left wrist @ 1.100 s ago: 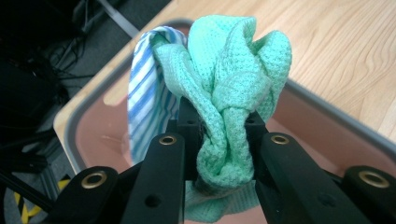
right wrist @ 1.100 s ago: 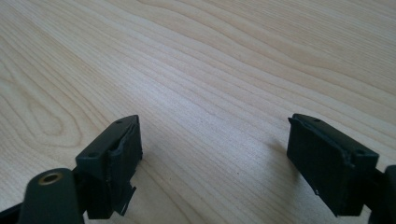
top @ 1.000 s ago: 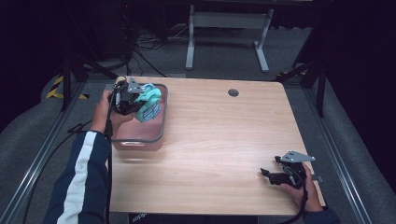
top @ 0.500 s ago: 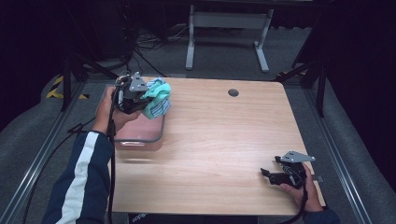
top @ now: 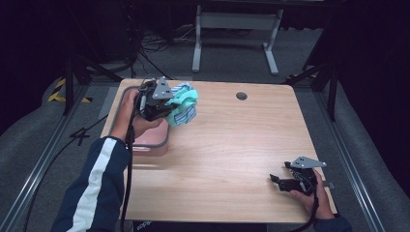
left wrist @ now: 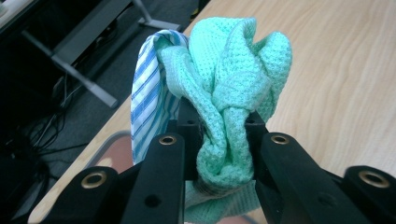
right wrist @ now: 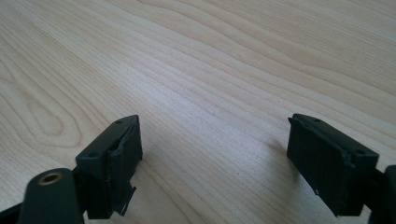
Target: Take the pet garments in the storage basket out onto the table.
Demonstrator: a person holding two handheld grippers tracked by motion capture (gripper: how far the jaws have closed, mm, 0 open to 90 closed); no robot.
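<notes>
Gripping green cloth: left claw | right claw gaping, empty | wood table

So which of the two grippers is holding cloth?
The left gripper, raised over the tray edge, jaws shut on a bunched green cloth with a blue-striped cloth alongside. The right gripper sits open and empty, low over the table.

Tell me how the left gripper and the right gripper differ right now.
The left gripper is shut on a bunched green cloth with a blue-striped cloth beside it; the right gripper is open and holds nothing. The left gripper is raised at the far left, by the pink tub; the right gripper sits low over the bare wooden table at the near right. Both have black jaws and are hand-held.
</notes>
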